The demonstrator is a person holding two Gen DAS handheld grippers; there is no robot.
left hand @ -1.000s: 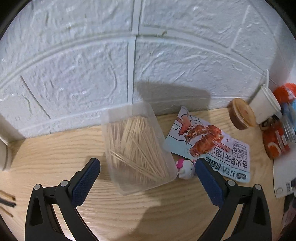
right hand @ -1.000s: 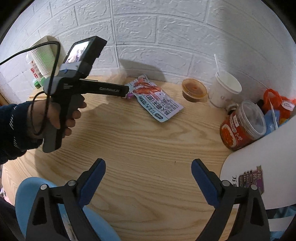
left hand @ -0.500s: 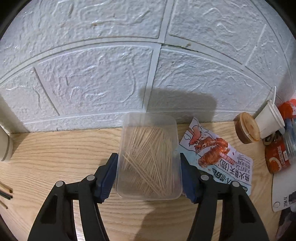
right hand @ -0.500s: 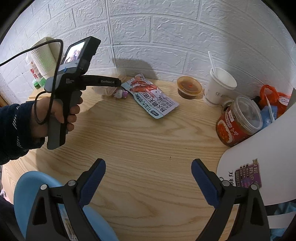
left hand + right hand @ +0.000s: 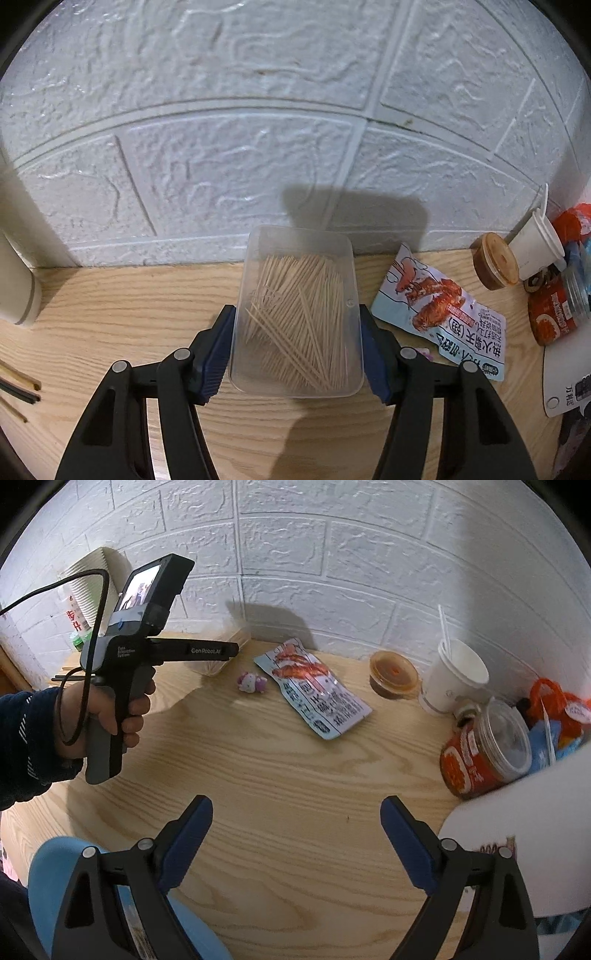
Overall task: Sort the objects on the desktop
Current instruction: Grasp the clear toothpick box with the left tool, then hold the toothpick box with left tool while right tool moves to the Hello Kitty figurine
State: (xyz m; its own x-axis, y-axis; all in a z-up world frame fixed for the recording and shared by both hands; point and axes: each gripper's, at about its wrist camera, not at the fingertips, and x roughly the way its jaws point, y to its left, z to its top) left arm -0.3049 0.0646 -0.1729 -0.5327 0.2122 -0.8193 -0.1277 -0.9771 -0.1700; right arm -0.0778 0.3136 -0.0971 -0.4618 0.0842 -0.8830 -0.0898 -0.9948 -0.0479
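Observation:
A clear plastic box of toothpicks (image 5: 299, 317) sits between the blue pads of my left gripper (image 5: 295, 332), which press on its two long sides close to the white brick wall. From the right wrist view the same box (image 5: 218, 661) shows partly behind the left gripper's fingers (image 5: 221, 651), held by a hand in a dark sleeve. I cannot tell whether the box touches the table. My right gripper (image 5: 295, 812) hangs open over bare wood with nothing between its fingers.
A snack packet (image 5: 314, 690) and a small pink-white toy (image 5: 252, 682) lie right of the box. Further right stand a sauce cup (image 5: 393, 674), paper cup (image 5: 454, 679), red jar (image 5: 484, 749) and white board (image 5: 517, 830). Stacked cups (image 5: 92, 587) stand at the left.
The left gripper's jaws went from wide open to closed on the toothpick box. It then carried the box left, away from the packet and the toy. The right gripper stayed put.

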